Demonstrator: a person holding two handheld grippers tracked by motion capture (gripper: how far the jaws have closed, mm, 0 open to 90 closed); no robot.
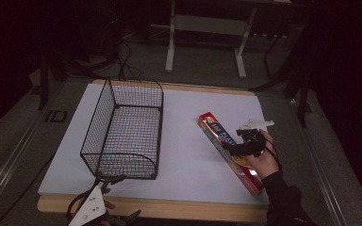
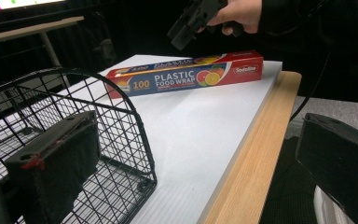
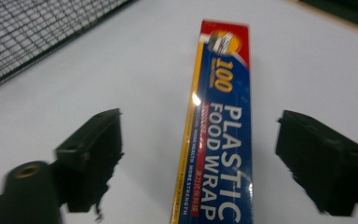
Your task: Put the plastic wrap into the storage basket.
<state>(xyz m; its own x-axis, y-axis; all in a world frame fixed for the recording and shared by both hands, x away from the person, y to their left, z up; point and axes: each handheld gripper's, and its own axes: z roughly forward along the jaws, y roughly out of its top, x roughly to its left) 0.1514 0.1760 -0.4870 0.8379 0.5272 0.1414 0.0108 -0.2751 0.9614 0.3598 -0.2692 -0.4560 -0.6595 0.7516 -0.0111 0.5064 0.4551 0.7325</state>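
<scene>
A red and blue box of plastic food wrap (image 1: 214, 128) lies flat on the right side of the white board (image 1: 184, 160), one end pointing away. My right gripper (image 1: 235, 141) hangs just over its middle. In the right gripper view the box (image 3: 223, 140) runs up between the wide-apart jaws of my right gripper (image 3: 207, 158), open, with both pads clear of it. My left gripper (image 1: 121, 198) rests at the near table edge, open and holding nothing. One of its jaws sits in front of the black wire basket's (image 1: 101, 122) near end. The left gripper view shows the box (image 2: 186, 77) with the other hand's gripper (image 2: 193, 23) above it.
The wire basket (image 2: 121, 121) stands on the left half of the board and has nothing in it. A wooden table edge (image 1: 169, 209) borders the board at the near side. White stand legs (image 1: 171, 42) and cables lie on the dark floor behind the table.
</scene>
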